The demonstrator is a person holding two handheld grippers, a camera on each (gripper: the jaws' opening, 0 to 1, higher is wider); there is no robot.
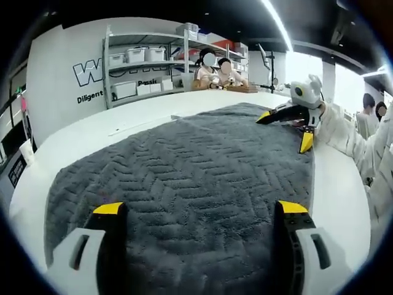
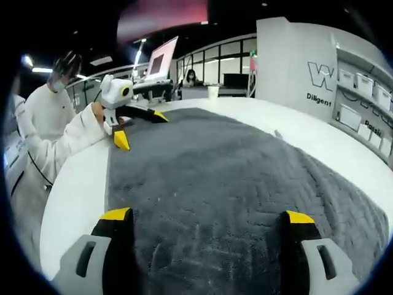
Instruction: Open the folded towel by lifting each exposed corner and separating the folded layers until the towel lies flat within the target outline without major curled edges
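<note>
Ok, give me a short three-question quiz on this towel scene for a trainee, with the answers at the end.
1. True or false: the grey towel lies on a white table.
2. Multiple choice: in the left gripper view, the right gripper shows at the towel's (A) near edge, (B) far right edge, (C) centre.
3. In a word, how do the jaws of the left gripper stand: open or shut?

Key:
1. True.
2. B.
3. Open; its two yellow-tipped jaws stand wide apart over the towel, holding nothing. The right gripper's jaws are open too.
</note>
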